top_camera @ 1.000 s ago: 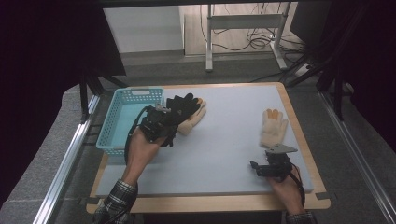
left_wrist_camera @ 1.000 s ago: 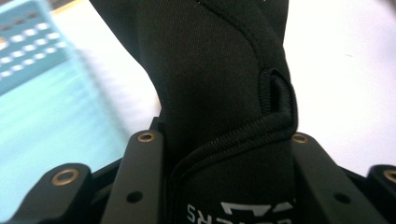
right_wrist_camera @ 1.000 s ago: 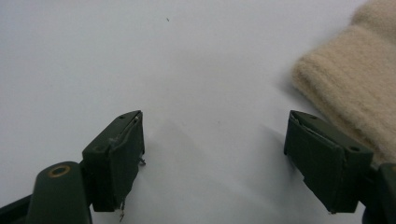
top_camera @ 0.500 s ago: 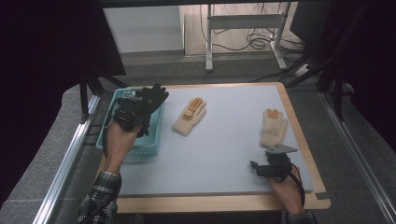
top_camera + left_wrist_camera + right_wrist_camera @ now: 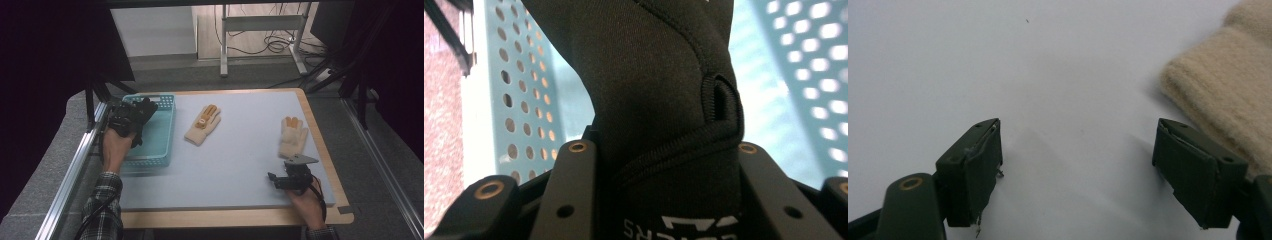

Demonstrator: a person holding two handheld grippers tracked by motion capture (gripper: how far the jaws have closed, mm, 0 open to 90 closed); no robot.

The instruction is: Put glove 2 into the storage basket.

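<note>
Left tool (image 5: 131,120), clamping black glove (image 5: 142,111), has shifted from frame centre to over basket (image 5: 159,131), upper left; right tool (image 5: 1075,170) open. Risk: early release drapes glove over rim.

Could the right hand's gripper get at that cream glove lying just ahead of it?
Probably yes. The right gripper stands open on the bare mat, and the cream glove lies just ahead with nothing between them; its cuff edges the jaws.

High view overlooks the table (image 5: 235,165) (claw views close-up).
</note>
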